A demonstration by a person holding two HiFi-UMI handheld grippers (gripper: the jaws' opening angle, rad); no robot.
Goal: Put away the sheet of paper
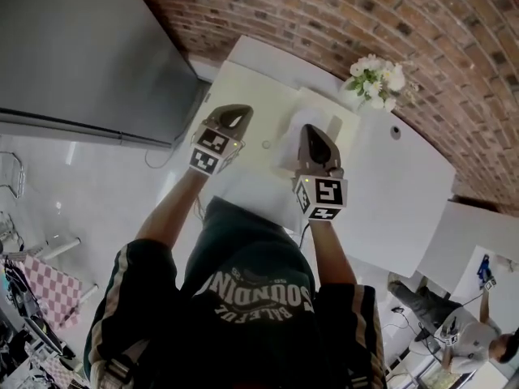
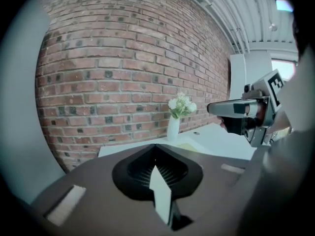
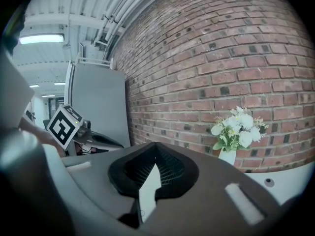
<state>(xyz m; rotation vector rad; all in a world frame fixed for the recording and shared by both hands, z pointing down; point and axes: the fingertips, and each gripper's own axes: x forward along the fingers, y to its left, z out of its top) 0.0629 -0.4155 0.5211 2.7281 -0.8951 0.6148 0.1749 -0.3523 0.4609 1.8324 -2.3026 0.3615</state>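
Items as I logged them through the cameras:

- Left tool [image 1: 233, 113]: the jaws were drawn together on a white edge of the sheet of paper [image 2: 160, 193]. I held it level over the near end of the table [image 1: 389, 185].
- Right tool [image 1: 313, 133]: the jaws were likewise closed on the sheet, with a white strip showing between them in the right gripper view. It sat beside the left tool, and the two were apart.
- Sheet of paper: it was pinched by both tools, above the table. I could not trace its full outline in the head view.
- Vase of white flowers [image 1: 375, 79]: it stood upright at the far edge of the table, against the brick wall [image 1: 454, 47].
- Grey cabinet [image 1: 81, 47]: it stood to the left of the table.
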